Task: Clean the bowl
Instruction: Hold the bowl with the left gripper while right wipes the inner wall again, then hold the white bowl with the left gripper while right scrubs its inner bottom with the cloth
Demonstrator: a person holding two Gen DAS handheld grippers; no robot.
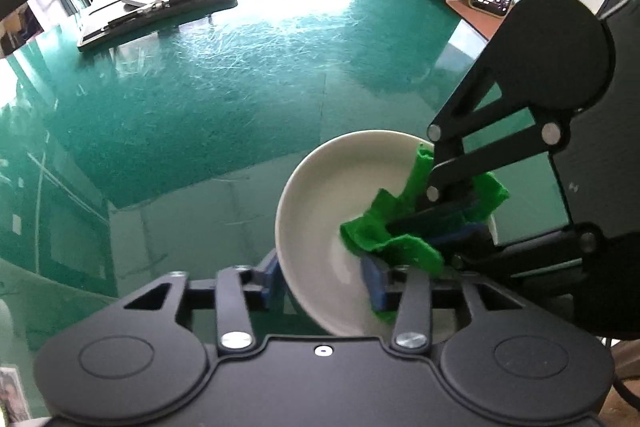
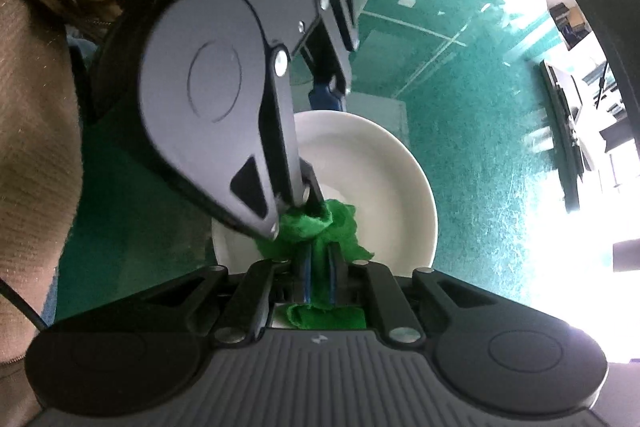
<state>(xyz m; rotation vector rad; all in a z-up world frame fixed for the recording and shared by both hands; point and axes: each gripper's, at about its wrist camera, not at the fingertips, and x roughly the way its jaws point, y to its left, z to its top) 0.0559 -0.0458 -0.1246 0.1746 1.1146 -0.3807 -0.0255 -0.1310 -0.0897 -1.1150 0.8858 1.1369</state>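
On the green table (image 1: 224, 75), a white bowl (image 1: 320, 195) is mid-wipe
The left gripper (image 1: 324, 283) straddles the bowl's rim at 6 o'clock, jaws spread. The right gripper (image 2: 319, 275), pressed together on a green cloth (image 2: 316, 227), rubs inside at 3 o'clock. The bowl looks clean, so wiping seems nearly done

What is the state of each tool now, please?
Left tool: jaws straddle the rim of the white bowl; whether the pads press it cannot be told.
Right tool: closed on the green cloth, inside the bowl.
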